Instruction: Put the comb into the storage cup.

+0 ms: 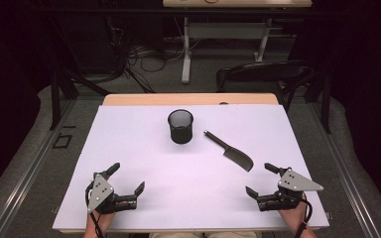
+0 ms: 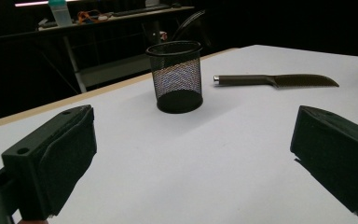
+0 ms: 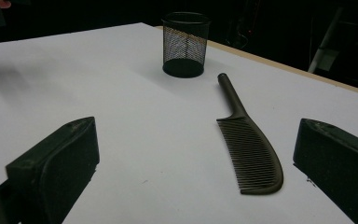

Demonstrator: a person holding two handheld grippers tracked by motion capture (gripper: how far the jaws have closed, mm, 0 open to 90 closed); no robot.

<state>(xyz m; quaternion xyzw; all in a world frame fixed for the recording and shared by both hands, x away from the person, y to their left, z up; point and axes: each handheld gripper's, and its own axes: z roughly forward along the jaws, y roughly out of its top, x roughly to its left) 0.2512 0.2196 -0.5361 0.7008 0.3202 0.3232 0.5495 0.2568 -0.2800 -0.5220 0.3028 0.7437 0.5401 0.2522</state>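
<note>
Both grippers, left (image 1: pixel 127 179) and right (image 1: pixel 261 180), gape wide and empty near the table's (image 1: pixel 144 148) front edge; close the right across the comb's (image 3: pixel 248 148) handle, right of the centred mesh cup (image 1: pixel 180 126)

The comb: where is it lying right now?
In the high view the comb lies flat on the white table, right of the mesh cup and just ahead of the right gripper.
</note>
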